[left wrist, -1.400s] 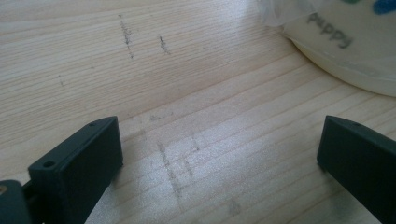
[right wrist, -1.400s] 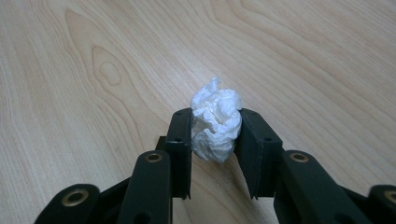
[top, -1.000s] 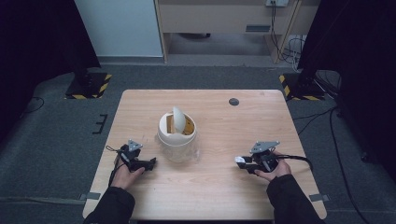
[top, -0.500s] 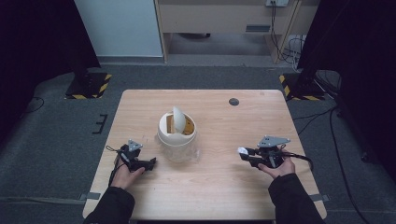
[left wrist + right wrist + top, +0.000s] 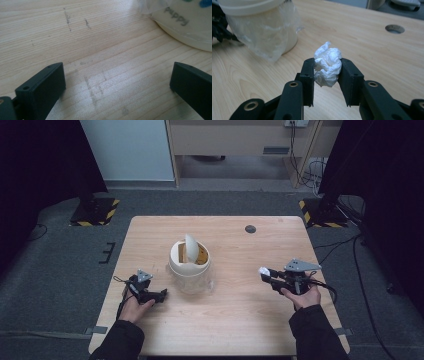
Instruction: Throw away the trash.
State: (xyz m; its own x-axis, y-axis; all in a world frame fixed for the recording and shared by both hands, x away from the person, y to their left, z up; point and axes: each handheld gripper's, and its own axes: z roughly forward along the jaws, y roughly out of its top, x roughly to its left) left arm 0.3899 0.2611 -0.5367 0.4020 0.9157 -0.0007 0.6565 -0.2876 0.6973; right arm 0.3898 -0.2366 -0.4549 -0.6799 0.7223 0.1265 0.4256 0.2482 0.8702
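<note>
Item: crumpled white tissue wad (image 5: 327,67), pinched between the jaws of the right hand-held gripper (image 5: 266,272), raised over the counter (image 5: 240,330) at about 4 o'clock from the lidded cream bin (image 5: 189,262). Left hand-held gripper (image 5: 159,295): jaws wide apart, empty, low at the bin's 8 o'clock. Change: the right hand-held gripper has drifted rightward, away from the bin, since a second ago; left unchanged.
</note>
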